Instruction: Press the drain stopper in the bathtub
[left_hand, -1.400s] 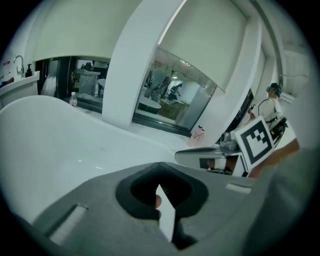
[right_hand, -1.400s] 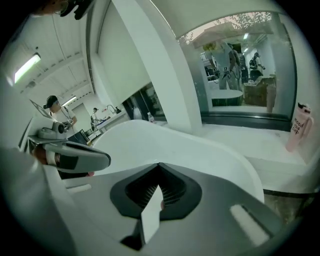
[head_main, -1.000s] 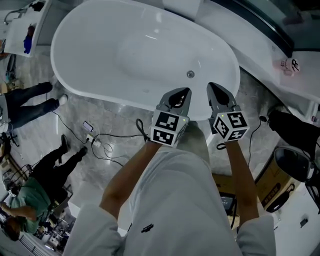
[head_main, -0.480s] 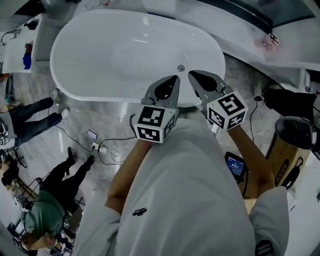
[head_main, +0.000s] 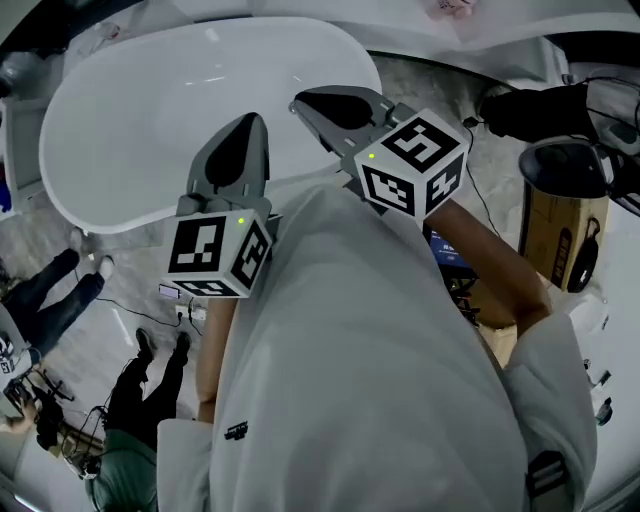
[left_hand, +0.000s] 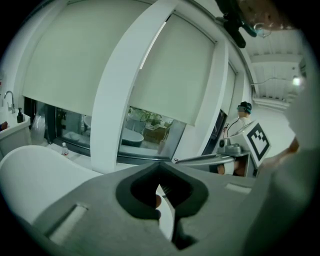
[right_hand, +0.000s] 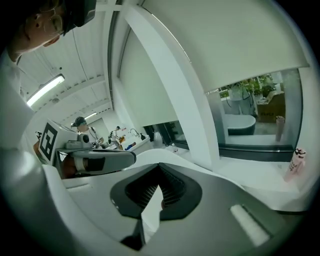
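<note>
seemingly the drain stopper is out of sight behind left gripper (head_main: 250, 120) and right gripper (head_main: 298, 101), both pressed together, empty, before the bathtub (head_main: 130, 110) at eleven o'clock; likely stiff, slick, sprung: push its centre.

Bathtub (head_main: 150, 110) basin wide open at 11 o'clock | white ledge (head_main: 500, 40) hems it in at 1 | brown box (head_main: 555, 235) crowds 3 | floor cables (head_main: 188, 305) and bystanders (head_main: 140, 390) clutter 8, tight passage there
</note>
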